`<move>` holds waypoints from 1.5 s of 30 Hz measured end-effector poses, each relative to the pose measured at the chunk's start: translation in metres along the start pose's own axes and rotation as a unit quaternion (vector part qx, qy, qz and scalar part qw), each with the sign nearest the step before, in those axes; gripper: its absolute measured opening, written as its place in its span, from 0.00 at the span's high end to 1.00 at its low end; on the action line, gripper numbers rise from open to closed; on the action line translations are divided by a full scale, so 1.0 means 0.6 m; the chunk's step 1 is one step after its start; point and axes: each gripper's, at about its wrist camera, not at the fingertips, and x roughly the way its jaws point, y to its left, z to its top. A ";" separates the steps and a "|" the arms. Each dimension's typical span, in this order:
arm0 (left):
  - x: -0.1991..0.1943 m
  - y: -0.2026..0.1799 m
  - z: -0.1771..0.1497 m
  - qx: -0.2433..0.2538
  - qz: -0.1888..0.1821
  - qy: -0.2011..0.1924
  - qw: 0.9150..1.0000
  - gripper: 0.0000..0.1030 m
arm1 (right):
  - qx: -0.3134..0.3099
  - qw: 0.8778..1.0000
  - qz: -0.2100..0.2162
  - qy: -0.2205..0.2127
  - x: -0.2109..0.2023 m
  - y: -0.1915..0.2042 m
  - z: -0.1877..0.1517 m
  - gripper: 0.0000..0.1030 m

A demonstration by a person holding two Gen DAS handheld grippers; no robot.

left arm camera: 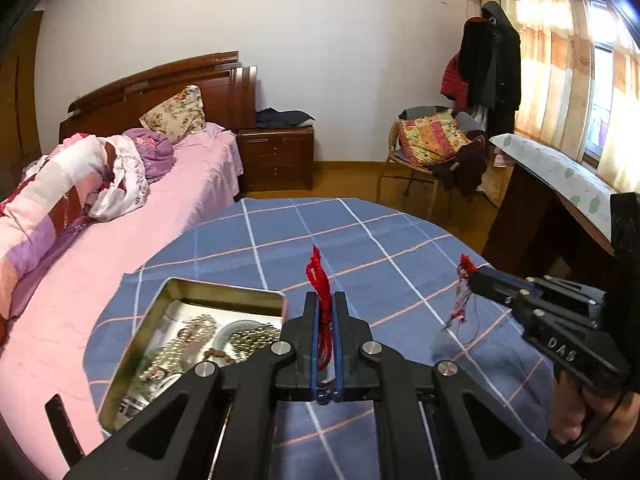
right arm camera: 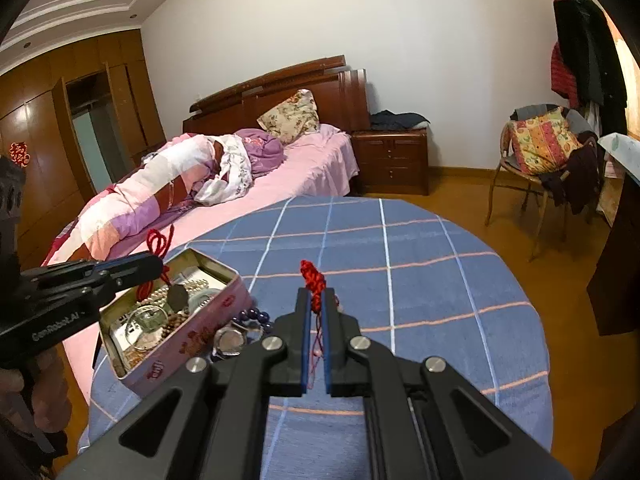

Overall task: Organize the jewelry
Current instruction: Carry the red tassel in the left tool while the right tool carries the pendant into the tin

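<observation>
We hold the left tool (left arm camera: 325, 308) with its fingers pressed together on one end of a red cord (left arm camera: 322, 280), and the right tool (right arm camera: 316, 300) is clamped on the other end of the same red cord, both above the table (right arm camera: 420, 248) with the blue checked cloth. In the left wrist view, the right tool (left arm camera: 472, 276) is at the right side, and thin cord strands hang from its tip. At the near left of the table stands an open metal tin (right arm camera: 192, 340) with beads and bracelets inside. Just beside the tin, on its right, lie a watch (right arm camera: 230, 340) and dark blue beads (right arm camera: 254, 314) on the cloth. Farther, on the left, we see a bed (right arm camera: 304, 176) with pink sheet, and far right a chair (right arm camera: 532, 168) with a cushion
</observation>
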 end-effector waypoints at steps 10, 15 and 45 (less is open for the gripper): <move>-0.023 0.043 -0.010 -0.016 0.012 -0.008 1.000 0.95 | -0.018 1.000 0.015 -0.001 -0.004 0.037 0.017 0.93; -0.035 0.069 -0.009 -0.022 0.021 -0.013 0.999 0.95 | -0.034 0.999 0.024 -0.001 0.001 0.062 0.030 0.93; -0.043 0.205 -0.041 -0.070 0.080 -0.003 0.994 0.95 | -0.112 0.989 0.093 0.005 0.055 0.224 0.074 0.93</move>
